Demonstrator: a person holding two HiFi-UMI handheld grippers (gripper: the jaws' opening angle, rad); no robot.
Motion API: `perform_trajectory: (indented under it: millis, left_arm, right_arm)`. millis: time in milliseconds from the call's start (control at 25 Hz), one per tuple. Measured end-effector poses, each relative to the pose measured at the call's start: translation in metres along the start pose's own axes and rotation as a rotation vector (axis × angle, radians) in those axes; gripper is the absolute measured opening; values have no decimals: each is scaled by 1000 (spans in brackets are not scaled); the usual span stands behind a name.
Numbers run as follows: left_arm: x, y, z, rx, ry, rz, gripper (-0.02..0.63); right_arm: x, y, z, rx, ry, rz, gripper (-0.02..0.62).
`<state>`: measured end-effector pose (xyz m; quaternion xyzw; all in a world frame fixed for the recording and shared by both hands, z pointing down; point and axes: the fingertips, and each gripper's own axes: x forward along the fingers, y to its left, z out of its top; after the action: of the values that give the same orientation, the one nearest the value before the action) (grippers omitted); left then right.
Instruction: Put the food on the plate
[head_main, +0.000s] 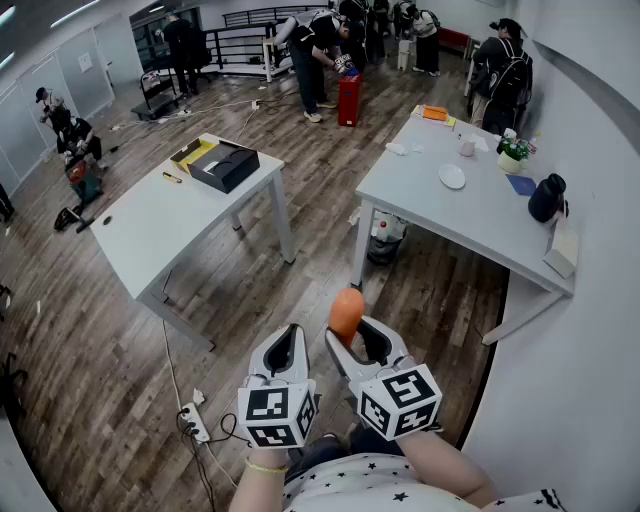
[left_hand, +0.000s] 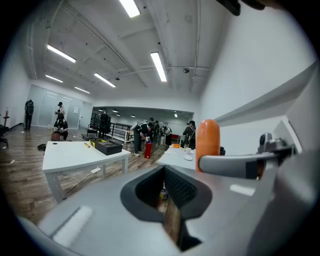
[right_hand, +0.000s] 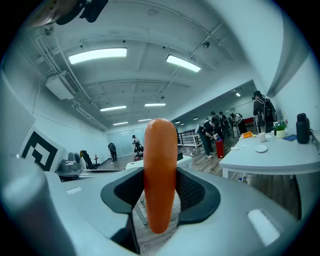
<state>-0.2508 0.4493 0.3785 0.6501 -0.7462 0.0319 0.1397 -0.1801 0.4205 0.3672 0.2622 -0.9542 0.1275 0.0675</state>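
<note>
While right tool (right_hand: 160, 202) clamps smooth, round-ended orange sausage (right_hand: 160, 165) upright | left tool (left_hand: 169, 197) closed, empty | pads (right_hand: 191, 192) ribbed

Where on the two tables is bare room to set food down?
The right table is bare between the plate and its near edge. The left table is bare on the near side of the black box. Crowded: the cup, plant and black bottle along the wall.
</note>
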Motion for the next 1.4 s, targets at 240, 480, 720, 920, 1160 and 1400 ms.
perform_trajectory:
  millis: [240,480,720,920,1160,1400]
  left_arm:
    - [55,-19,10,-4,-8,-37,8]
    - [148,-58,22,15,-15,-69,8]
    - [243,-115,51,19,-40,-116,8]
    - [324,-164,65,25,-45,-146,8]
    - [400,-221,73,49,-23,-205,8]
    - [454,-263,74,81,12,-281,8]
  right_arm:
    - [12,-54,8,8,-9,-43,196]
    - [35,-145,30,-20,-28,-70,196]
    - [52,-246,65,-33,-50,-96,196]
    - [62,-333,85,-41,-59,-123,195]
    - [61,-423,102,-13,-69,-195,195]
    - [61,-487,107,21,-68,-274,195]
